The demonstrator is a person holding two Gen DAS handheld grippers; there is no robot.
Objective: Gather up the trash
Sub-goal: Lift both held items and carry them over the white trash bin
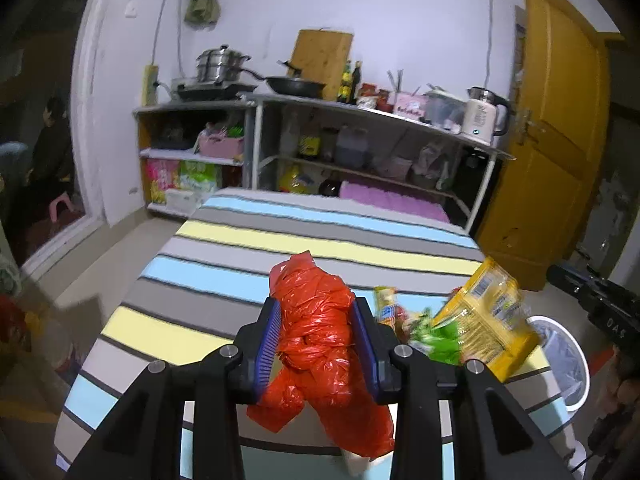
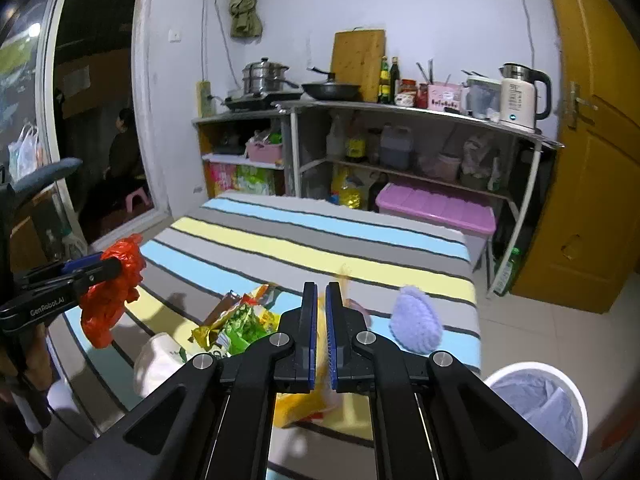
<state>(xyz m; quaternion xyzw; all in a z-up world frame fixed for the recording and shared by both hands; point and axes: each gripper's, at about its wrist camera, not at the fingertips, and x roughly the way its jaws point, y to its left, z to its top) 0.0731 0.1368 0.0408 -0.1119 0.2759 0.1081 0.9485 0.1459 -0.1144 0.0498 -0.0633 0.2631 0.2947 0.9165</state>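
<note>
We see left gripper (image 1: pixel 316 344) clamping the red bag (image 1: pixel 320 344) above the striped table (image 1: pixel 280 240) — far half open. Right gripper (image 2: pixel 321 332) pinches the yellow packet (image 1: pixel 490 320); white bin (image 2: pixel 538 408) beside the edge; only the right view shows a purple pad (image 2: pixel 416 322).

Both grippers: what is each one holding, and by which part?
The left gripper clamps the crumpled red plastic bag around its middle. The right gripper pinches the yellow snack packet by a thin edge.

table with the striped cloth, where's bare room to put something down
The far half of the table, toward the shelves, is bare. The left edge under the red bag is open too. The near middle is crowded with wrappers, a white cup and a purple pad.
</note>
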